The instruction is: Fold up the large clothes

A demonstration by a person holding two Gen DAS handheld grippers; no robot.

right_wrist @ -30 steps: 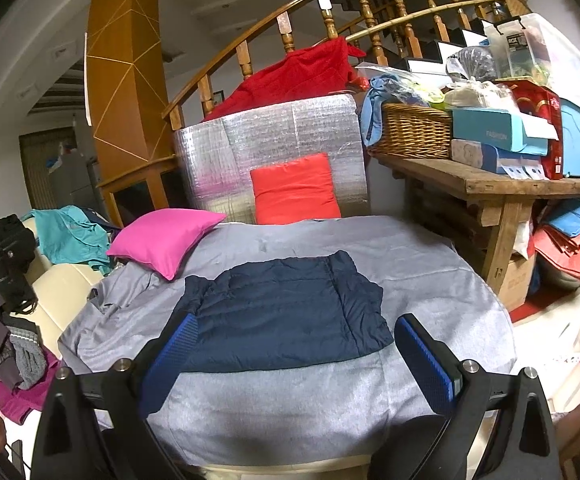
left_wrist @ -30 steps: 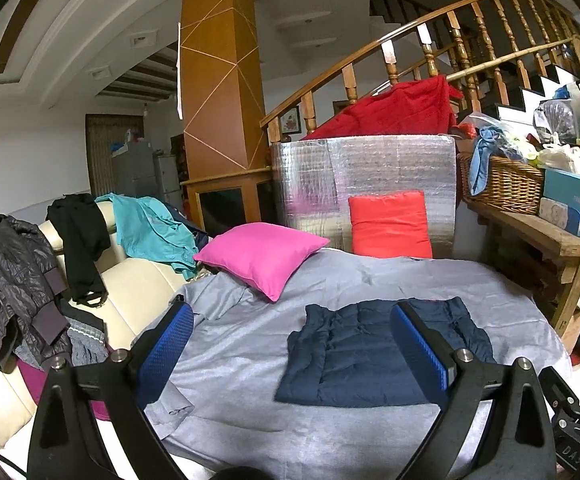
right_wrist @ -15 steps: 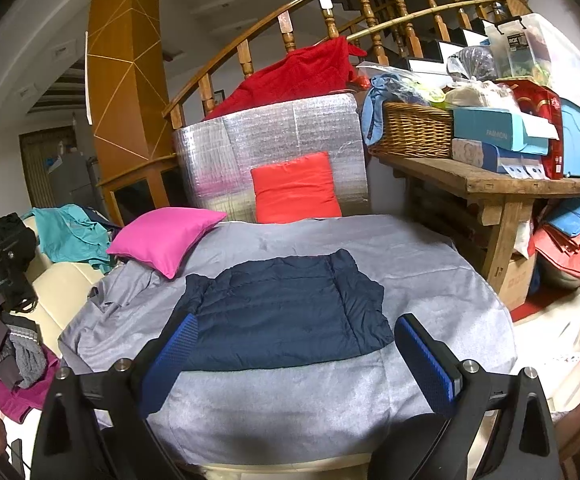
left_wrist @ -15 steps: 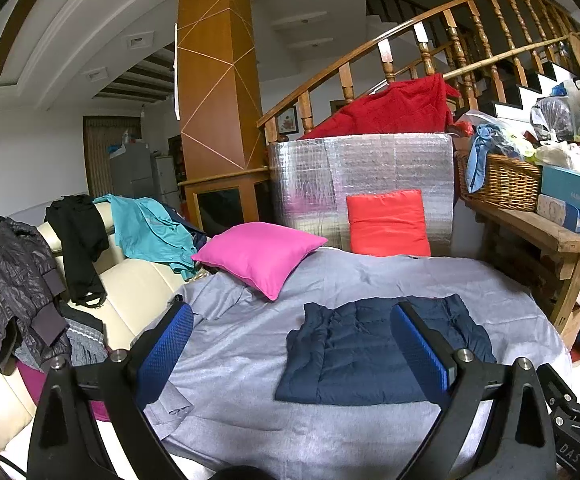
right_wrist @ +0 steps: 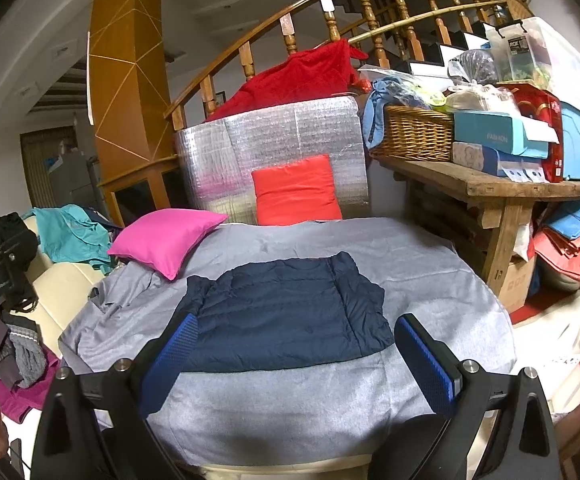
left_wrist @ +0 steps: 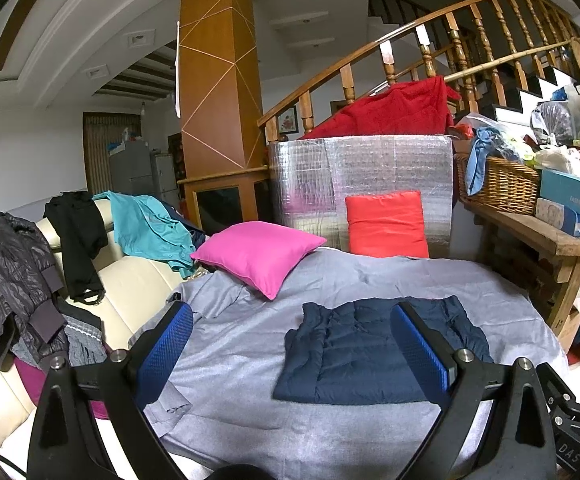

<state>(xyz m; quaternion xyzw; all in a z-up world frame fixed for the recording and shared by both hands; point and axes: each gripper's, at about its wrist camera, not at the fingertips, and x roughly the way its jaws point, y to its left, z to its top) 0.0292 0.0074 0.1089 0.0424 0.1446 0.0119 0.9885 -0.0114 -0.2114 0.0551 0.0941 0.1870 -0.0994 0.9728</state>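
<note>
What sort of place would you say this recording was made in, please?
Most likely a lived-in home's living area: a wooden staircase banister, a cream sofa draped with clothes, and a folded navy jacket on a grey-covered surface.

One folded navy jacket (right_wrist: 290, 316) lies on one grey cloth (right_wrist: 290, 400). Behind the jacket: two cushions, one pink (right_wrist: 165, 238) and one red (right_wrist: 296, 190). One wicker basket (right_wrist: 416, 134) sits to its right.

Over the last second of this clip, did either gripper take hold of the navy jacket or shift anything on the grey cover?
No visible change. The folded navy quilted jacket lies flat on the grey cover as before, untouched. The left gripper and right gripper both stay open and empty above the near edge. The pink cushion and red cushion have not moved.
</note>
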